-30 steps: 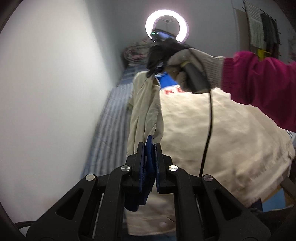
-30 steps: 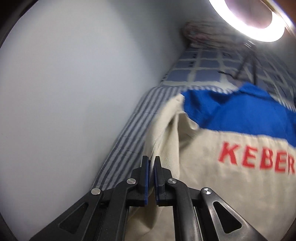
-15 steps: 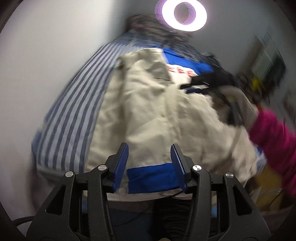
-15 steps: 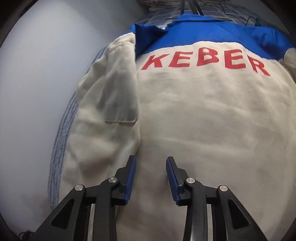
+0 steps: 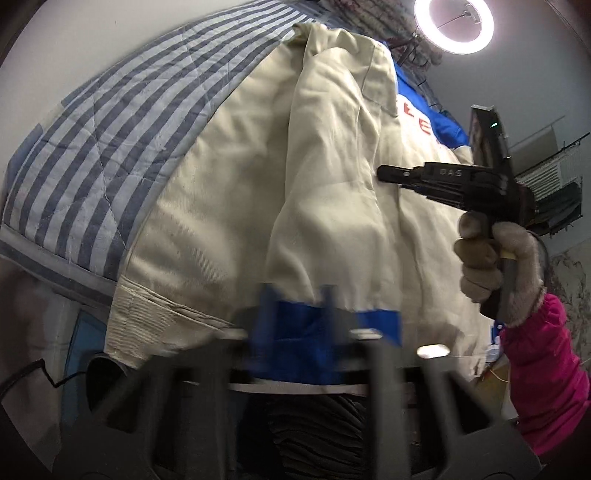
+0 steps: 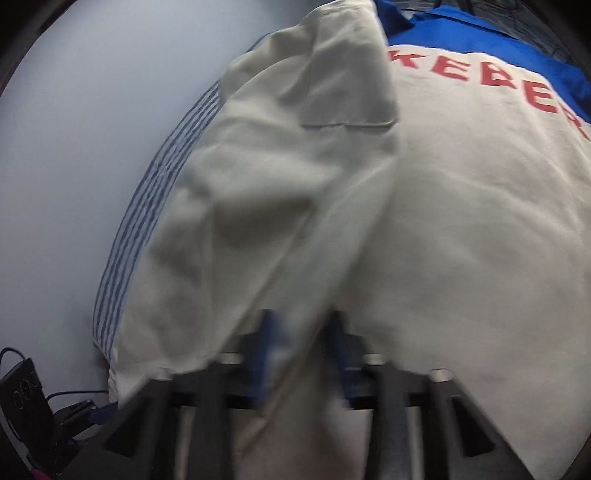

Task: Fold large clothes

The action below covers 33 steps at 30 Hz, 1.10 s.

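Observation:
A beige jacket [image 5: 221, 184] with a blue yoke and red lettering [image 6: 517, 88] lies back-up on the bed. One sleeve [image 5: 325, 166] is folded down over its back [image 6: 461, 221]. My left gripper [image 5: 297, 314] is blurred at the hem, its jaws closing but still apart, with the sleeve's blue cuff [image 5: 376, 325] between them. My right gripper [image 6: 301, 343] is also blurred and closing, its jaws apart astride beige cloth beside the sleeve [image 6: 295, 166]. The left wrist view shows the right gripper [image 5: 384, 171] side-on over the jacket, held by a gloved hand [image 5: 491, 258].
A blue-and-white striped bedcover [image 5: 110, 129] lies under the jacket and runs along a pale wall [image 6: 74, 147]. A ring light [image 5: 453, 26] stands at the bed's far end. A pink sleeve [image 5: 543, 369] is at right. A black device with cables [image 6: 22, 398] sits low left.
Both grippers let go of the sleeve, which now lies folded on the jacket's back. They opened, dropped toward the hem, and their jaws have narrowed again around cloth.

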Tool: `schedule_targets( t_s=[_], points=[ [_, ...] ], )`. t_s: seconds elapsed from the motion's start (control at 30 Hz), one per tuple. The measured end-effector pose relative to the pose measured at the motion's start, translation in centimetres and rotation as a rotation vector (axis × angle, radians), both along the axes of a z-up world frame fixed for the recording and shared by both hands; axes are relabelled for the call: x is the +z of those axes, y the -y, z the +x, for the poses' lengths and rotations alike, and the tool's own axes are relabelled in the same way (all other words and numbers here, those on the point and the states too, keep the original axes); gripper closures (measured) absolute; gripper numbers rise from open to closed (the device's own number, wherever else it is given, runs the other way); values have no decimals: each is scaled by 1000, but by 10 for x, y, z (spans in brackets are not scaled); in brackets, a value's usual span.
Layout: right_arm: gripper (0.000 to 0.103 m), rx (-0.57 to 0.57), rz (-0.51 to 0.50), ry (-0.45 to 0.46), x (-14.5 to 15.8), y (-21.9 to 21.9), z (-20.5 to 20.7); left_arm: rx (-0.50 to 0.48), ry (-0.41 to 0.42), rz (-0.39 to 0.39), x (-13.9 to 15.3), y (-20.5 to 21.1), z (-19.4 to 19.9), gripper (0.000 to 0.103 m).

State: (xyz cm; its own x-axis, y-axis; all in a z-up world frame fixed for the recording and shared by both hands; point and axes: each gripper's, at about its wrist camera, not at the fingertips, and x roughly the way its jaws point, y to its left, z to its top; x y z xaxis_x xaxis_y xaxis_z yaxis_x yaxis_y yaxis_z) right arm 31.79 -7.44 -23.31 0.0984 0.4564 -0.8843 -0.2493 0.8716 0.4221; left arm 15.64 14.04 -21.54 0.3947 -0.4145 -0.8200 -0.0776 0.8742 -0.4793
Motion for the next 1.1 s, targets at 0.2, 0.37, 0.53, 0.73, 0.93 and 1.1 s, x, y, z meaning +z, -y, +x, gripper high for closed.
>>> schedule_targets(
  t_s=[0.2, 0.37, 0.53, 0.73, 0.93, 1.1],
  points=[
    [101, 11, 40, 97, 43, 6, -21, -43, 140, 35, 47, 13, -24, 97],
    [71, 144, -195, 55, 39, 10, -29, -74, 108, 51, 34, 24, -36, 69],
    [71, 138, -153, 201, 92, 10, -3, 0, 33, -12, 10, 13, -30, 65],
    [69, 175, -127, 319, 120, -49, 61, -11, 13, -14, 1, 17, -25, 65],
    [69, 223, -211, 349, 97, -129, 112, -38, 20, -5, 1, 18, -25, 76],
    [69, 202, -314, 316, 72, -163, 148, -49, 29, 20, 3, 18, -24, 94]
  ],
)
